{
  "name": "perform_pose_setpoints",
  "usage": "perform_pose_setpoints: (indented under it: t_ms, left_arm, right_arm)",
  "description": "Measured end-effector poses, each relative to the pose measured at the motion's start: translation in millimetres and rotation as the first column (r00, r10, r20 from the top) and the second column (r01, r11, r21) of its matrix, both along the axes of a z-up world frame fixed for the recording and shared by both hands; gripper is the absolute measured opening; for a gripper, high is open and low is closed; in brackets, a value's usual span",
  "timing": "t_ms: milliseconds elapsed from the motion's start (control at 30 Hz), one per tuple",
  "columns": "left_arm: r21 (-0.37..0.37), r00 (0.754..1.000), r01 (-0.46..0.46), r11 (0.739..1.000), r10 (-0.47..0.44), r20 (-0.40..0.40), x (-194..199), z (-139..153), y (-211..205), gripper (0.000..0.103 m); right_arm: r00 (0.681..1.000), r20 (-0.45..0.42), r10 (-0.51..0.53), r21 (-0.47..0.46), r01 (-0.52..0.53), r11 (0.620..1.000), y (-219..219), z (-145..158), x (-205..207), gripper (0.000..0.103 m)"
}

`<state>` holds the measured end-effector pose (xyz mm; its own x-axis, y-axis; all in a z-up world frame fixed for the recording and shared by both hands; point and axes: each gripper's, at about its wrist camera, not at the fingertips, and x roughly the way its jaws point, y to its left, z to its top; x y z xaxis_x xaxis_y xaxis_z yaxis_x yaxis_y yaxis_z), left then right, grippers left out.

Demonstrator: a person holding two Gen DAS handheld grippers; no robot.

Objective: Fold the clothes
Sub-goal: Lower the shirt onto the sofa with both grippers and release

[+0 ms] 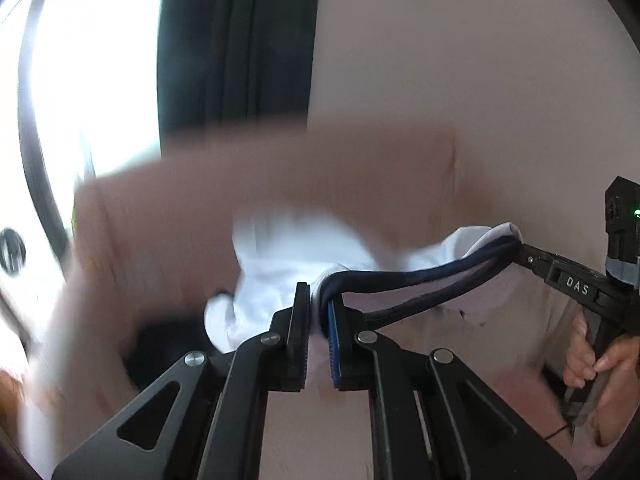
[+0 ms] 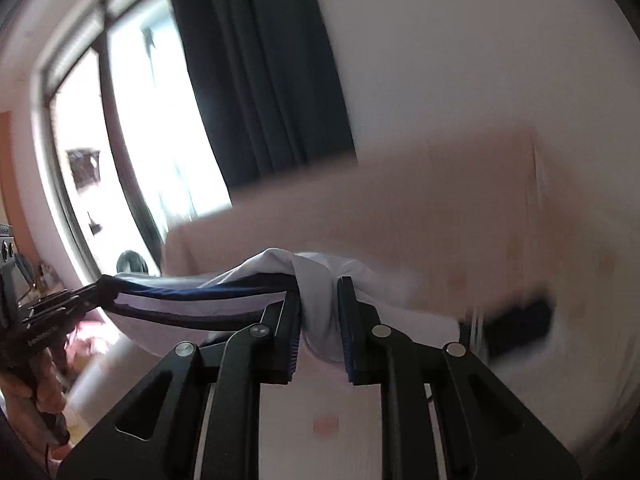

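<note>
A white garment with a dark navy trim point(image 1: 304, 248) hangs stretched between my two grippers above a pale pink bed. My left gripper point(image 1: 318, 300) is shut on one end of the navy-edged hem, cloth pinched between its pads. In the left wrist view my right gripper point(image 1: 520, 246) holds the other end at the right, a hand on its handle. In the right wrist view my right gripper point(image 2: 318, 292) is shut on a bunched fold of the white garment point(image 2: 280, 268), and my left gripper point(image 2: 94, 290) grips the trim at the far left. The rest of the garment is blurred.
The pink bed surface point(image 1: 360, 168) lies ahead and below, blurred by motion. A dark curtain point(image 2: 256, 80) hangs beside a bright window point(image 2: 160, 120) at the back. A dark flat object point(image 2: 516, 328) lies on the bed to the right. A plain wall point(image 1: 460, 60) fills the right.
</note>
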<state>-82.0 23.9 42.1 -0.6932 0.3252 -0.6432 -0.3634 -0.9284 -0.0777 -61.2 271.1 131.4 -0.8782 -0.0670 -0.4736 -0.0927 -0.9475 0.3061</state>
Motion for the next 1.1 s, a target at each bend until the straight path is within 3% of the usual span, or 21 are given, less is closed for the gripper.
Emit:
perform_pose_setpoints:
  t_ms: [67,100,167,300,367,400,467,500,533,567,633,700,767,800,867,967,1000,1067,1100]
  left_arm:
    - [0.039,0.979,-0.044,0.998,0.035,0.201,-22,-81,1,0.009]
    - [0.036,0.951,-0.079,0.996,0.064,0.303,-34,-127,1,0.009]
    - [-0.044,0.901,-0.097,0.994,0.106,0.421,-40,-199,7,0.009]
    - [-0.118,0.855,-0.077,0.99,0.126,0.503,-31,-260,11,0.01]
    - [-0.09,0.849,-0.075,0.993,0.111,0.517,-23,-268,5,0.01]
    - [-0.055,0.849,-0.075,0.996,0.092,0.52,-19,-267,0,0.011]
    - [0.037,0.853,-0.092,0.995,0.06,0.518,-16,-259,-11,0.025]
    - [0.094,0.856,-0.123,0.988,0.058,0.513,-17,-251,-20,0.031]
    - [0.152,0.86,-0.159,0.976,0.061,0.507,-19,-243,-30,0.044]
    - [0.18,0.853,-0.213,0.96,0.093,0.513,-22,-241,-42,0.048]
    - [0.205,0.824,-0.336,0.919,0.181,0.537,-29,-246,-68,0.048]
    - [0.23,0.767,-0.447,0.864,0.238,0.596,-39,-261,-96,0.048]
    - [0.278,0.718,-0.521,0.807,0.237,0.654,-54,-273,-116,0.048]
    - [0.283,0.71,-0.535,0.796,0.241,0.662,-54,-279,-118,0.048]
    - [0.274,0.714,-0.535,0.8,0.255,0.652,-54,-286,-117,0.047]
    - [0.237,0.747,-0.493,0.837,0.267,0.608,-63,-281,-92,0.045]
    - [0.22,0.76,-0.469,0.855,0.265,0.593,-63,-279,-85,0.045]
    - [0.206,0.776,-0.411,0.888,0.222,0.59,-70,-280,-67,0.008]
    - [0.19,0.781,-0.394,0.899,0.218,0.586,-73,-280,-63,0.008]
  right_arm:
    - [0.982,0.191,-0.006,-0.024,0.011,1.0,1,-86,-16,0.017]
    - [0.962,0.274,-0.008,-0.02,0.013,1.0,3,-124,-20,0.017]
    - [0.915,0.402,0.041,-0.04,-0.027,0.999,6,-181,-24,0.017]
    - [0.807,0.585,0.083,-0.022,-0.086,0.996,-2,-254,-31,0.022]
    - [0.754,0.651,0.09,-0.02,-0.101,0.995,-3,-278,-31,0.031]
    - [0.751,0.655,0.085,-0.027,-0.089,0.996,0,-279,-29,0.032]
    - [0.78,0.622,0.074,-0.055,-0.051,0.997,10,-269,-26,0.033]
    - [0.794,0.606,0.046,-0.058,-0.014,0.998,17,-265,-25,0.033]
    - [0.806,0.591,0.008,-0.056,0.031,0.998,25,-260,-23,0.034]
    - [0.816,0.577,-0.031,-0.054,0.076,0.996,33,-255,-22,0.035]
    - [0.818,0.563,-0.117,-0.053,0.177,0.983,51,-249,-18,0.037]
    - [0.778,0.599,-0.19,-0.063,0.282,0.957,68,-258,-15,0.037]
    - [0.771,0.603,-0.206,-0.029,0.28,0.96,68,-261,-22,0.039]
    - [0.771,0.601,-0.21,-0.008,0.269,0.963,67,-262,-25,0.048]
    - [0.758,0.627,-0.177,0.002,0.225,0.974,58,-272,-29,0.053]
    - [0.737,0.66,-0.145,-0.043,0.23,0.972,61,-294,-30,0.056]
    - [0.743,0.655,-0.139,-0.051,0.227,0.973,62,-295,-32,0.056]
    - [0.765,0.633,-0.121,-0.064,0.207,0.976,63,-294,-35,0.038]
    - [0.773,0.627,-0.097,-0.083,0.19,0.978,64,-294,-36,0.014]
